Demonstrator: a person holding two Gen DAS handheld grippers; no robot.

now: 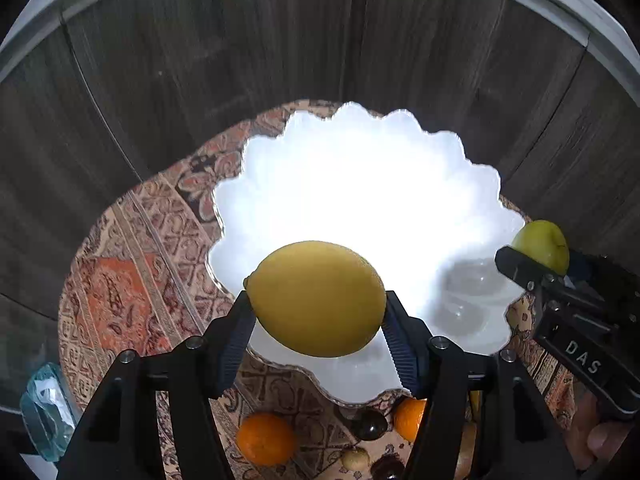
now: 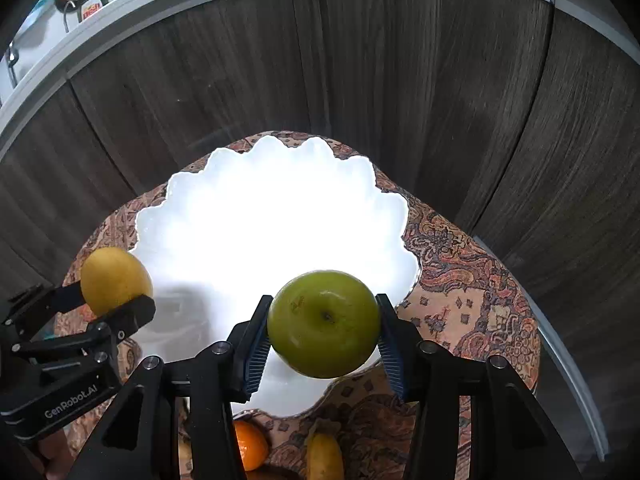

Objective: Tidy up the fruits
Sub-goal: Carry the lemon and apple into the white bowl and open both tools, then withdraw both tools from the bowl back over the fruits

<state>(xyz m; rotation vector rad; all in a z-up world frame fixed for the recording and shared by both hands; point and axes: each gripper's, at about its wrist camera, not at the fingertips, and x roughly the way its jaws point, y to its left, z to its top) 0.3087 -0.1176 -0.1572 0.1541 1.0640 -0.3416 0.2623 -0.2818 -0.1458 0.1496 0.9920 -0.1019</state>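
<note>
Patterned tablecloth [image 2: 472, 280] under white scalloped bowl [image 2: 192, 200]; dark wood-grain panels [image 2: 440, 80] behind

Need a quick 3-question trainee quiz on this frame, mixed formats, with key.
1. True or false: the white scalloped bowl already holds fruit.
2. Which fruit does the left hand-held gripper grip? A) lemon B) green apple C) orange
3. Fill in: the right hand-held gripper is shut on the ____.

Key: 1 false, nothing shows inside it; 2 A; 3 green apple.
</note>
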